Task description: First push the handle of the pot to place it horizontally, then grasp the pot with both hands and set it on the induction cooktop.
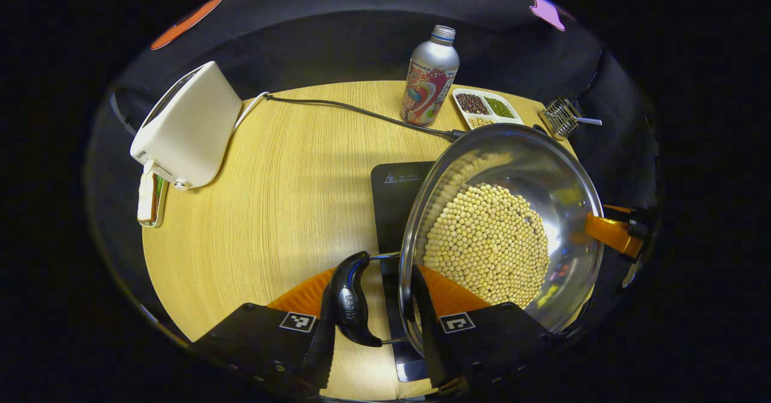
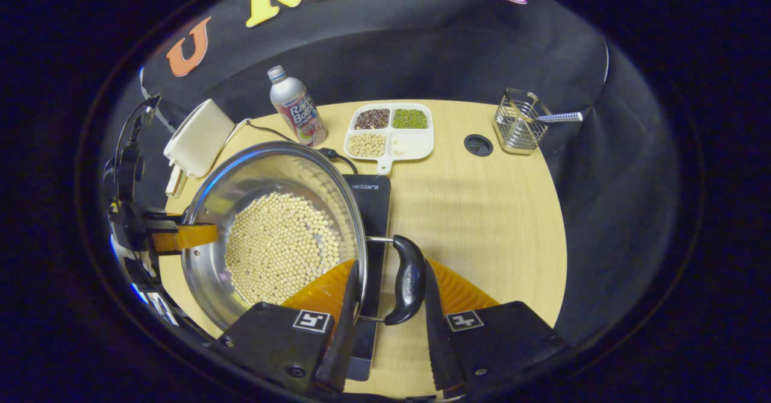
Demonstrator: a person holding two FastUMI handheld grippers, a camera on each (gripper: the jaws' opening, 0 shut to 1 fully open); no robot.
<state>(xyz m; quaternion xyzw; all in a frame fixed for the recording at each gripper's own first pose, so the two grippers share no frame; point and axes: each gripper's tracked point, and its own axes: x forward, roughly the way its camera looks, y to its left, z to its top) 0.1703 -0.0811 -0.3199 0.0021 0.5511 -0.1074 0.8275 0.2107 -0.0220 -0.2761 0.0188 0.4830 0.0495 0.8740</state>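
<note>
Steel pot [image 2: 274, 234] of pale beans [image 2: 280, 246], black side handle [image 2: 408, 279].

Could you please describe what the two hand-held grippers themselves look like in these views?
Each hand-held gripper, left and right, has two black blocky bodies, each bearing a small square black-and-white marker. Ribbed fan-shaped panels sit ahead of the bodies, and the inner finger edges look serrated. Farther off in the right gripper view, the other unit shows dark cabling.
</note>
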